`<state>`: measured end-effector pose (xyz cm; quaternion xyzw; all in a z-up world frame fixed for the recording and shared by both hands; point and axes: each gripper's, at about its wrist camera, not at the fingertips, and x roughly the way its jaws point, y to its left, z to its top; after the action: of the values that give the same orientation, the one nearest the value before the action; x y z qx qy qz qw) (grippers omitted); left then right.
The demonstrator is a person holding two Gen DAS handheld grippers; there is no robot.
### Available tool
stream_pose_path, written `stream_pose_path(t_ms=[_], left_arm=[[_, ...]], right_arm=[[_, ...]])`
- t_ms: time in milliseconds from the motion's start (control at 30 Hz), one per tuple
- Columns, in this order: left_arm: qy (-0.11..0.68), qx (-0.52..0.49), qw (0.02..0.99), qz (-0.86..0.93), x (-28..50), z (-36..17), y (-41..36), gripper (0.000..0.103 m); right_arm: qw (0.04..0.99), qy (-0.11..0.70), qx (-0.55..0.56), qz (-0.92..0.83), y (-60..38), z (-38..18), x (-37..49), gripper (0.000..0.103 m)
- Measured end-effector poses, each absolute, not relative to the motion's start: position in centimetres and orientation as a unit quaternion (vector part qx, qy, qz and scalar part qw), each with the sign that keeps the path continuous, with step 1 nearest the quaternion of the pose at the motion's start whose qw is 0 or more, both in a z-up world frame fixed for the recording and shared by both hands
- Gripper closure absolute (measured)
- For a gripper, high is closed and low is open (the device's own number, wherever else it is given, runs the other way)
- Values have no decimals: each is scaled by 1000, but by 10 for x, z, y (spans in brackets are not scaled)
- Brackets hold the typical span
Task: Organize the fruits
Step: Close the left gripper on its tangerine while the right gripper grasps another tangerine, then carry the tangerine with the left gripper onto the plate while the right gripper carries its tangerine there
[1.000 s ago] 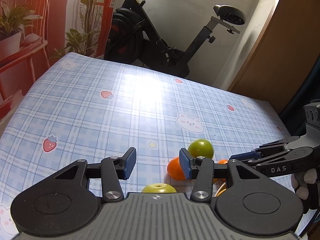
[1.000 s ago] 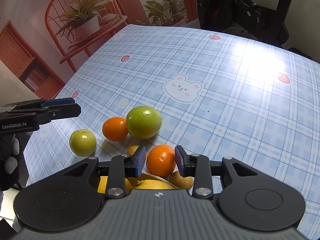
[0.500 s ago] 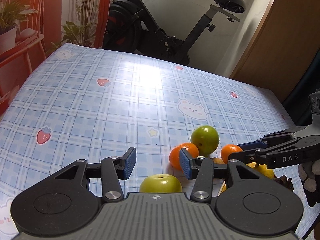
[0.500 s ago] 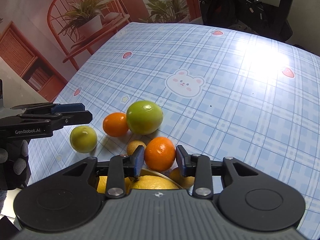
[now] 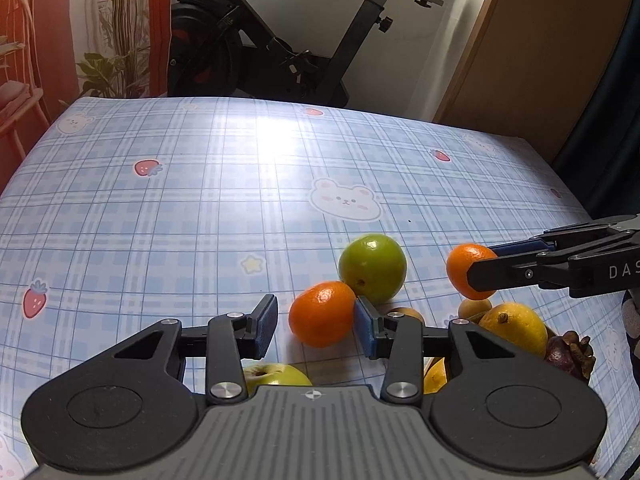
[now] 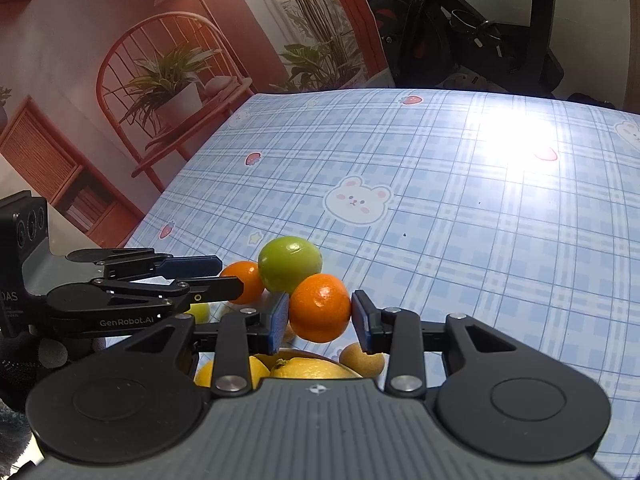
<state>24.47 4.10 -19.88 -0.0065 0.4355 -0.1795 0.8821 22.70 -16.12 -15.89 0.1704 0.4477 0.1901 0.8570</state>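
My right gripper [image 6: 319,322] is shut on an orange tangerine [image 6: 320,307] and holds it above the fruit pile; it also shows in the left wrist view [image 5: 469,271]. My left gripper [image 5: 316,326] is open around a second tangerine [image 5: 322,314] on the table, which touches its right pad. A large green fruit [image 5: 372,268] lies just behind that tangerine, touching it. A green apple [image 5: 276,374] lies under the left gripper. Yellow lemons [image 6: 316,368] and a small brown fruit [image 6: 362,358] lie below the right gripper.
The table has a blue plaid cloth [image 5: 200,208] with bears and strawberries. A dark mangosteen [image 5: 570,354] sits beside a lemon [image 5: 514,328] at the right. An exercise bike [image 5: 280,44] stands behind the far edge, and a red chair with a plant [image 6: 168,92] to the left.
My right gripper has lifted the tangerine off the pile. My left gripper has moved forward and right, so the second tangerine now sits between its fingers and the apple is beneath it.
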Motion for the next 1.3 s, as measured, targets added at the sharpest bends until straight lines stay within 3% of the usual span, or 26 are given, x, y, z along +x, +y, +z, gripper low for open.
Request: stream_pose_path(t_ms=[533, 1300], left_arm=[[444, -26, 877, -182, 242, -205, 39, 65], [381, 0, 905, -187, 166, -141, 22, 65]], right_arm=[[859, 435, 205, 178, -174, -163, 212, 66], [883, 391, 181, 186, -176, -120, 146, 66]])
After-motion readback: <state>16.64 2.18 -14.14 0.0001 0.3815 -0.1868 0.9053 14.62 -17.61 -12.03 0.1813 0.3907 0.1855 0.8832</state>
